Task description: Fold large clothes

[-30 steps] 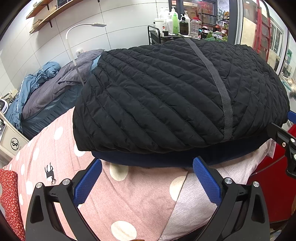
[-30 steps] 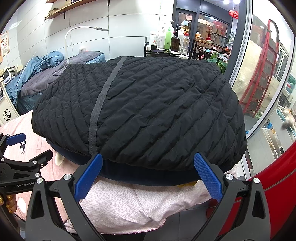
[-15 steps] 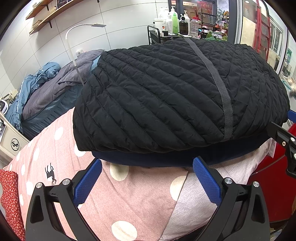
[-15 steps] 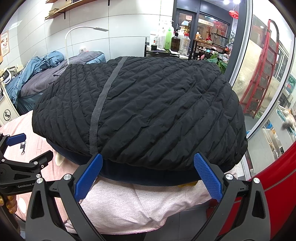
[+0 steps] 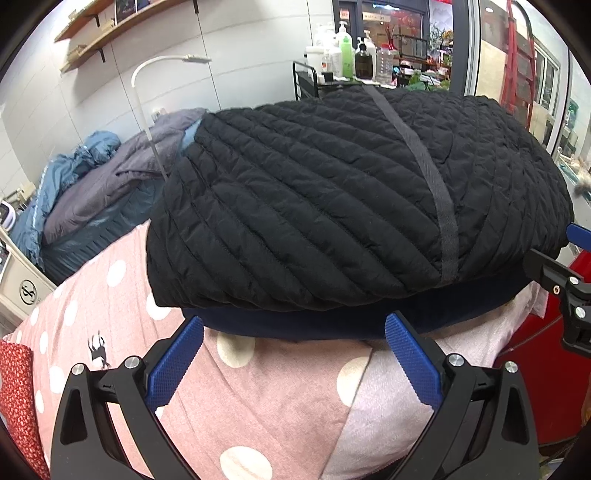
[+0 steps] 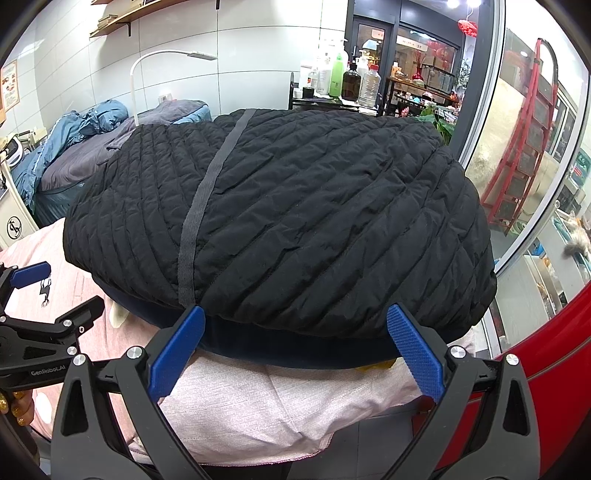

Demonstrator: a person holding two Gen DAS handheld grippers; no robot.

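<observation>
Comparing with the views of a second ago: no displacement found; both grippers and the garment stand as they did.
Garment: black quilted padded jacket (image 5: 332, 206), folded into a thick rounded bundle, a grey woven strip (image 5: 424, 158) running over its top from the far edge to the near edge.
Garment position: lying on a dark navy folded layer (image 5: 332, 325), whose edge shows just beneath the jacket's near edge; whether that layer is the jacket's own lining or a separate item cannot be determined.
Left gripper (image 5: 293, 356): blue-padded fingers spread wide, holding nothing, just short of the jacket's near edge.
Right gripper (image 6: 295, 345): fingers likewise spread wide and empty; fingertips at the jacket's near edge, contact not confirmed.
Meaning for the task: judged, the fold on this jacket looks finished and released; the pause suggests either a final check or readiness to move on.
Surface: pink polka-dot cloth (image 5: 122, 306) under and to the left of the jacket; a paler pink plain fabric (image 6: 277, 406) below the jacket's near edge.
Room, left of the jacket: heap of grey and blue bedding (image 5: 92, 184); white gooseneck lamp (image 5: 147, 77).
Room, behind the jacket: black cart carrying bottles (image 6: 340, 77); white tiled wall; wooden shelf (image 5: 110, 26).
Room, right of the jacket: red stepladder (image 6: 524, 140) by a glass frontage.
</observation>
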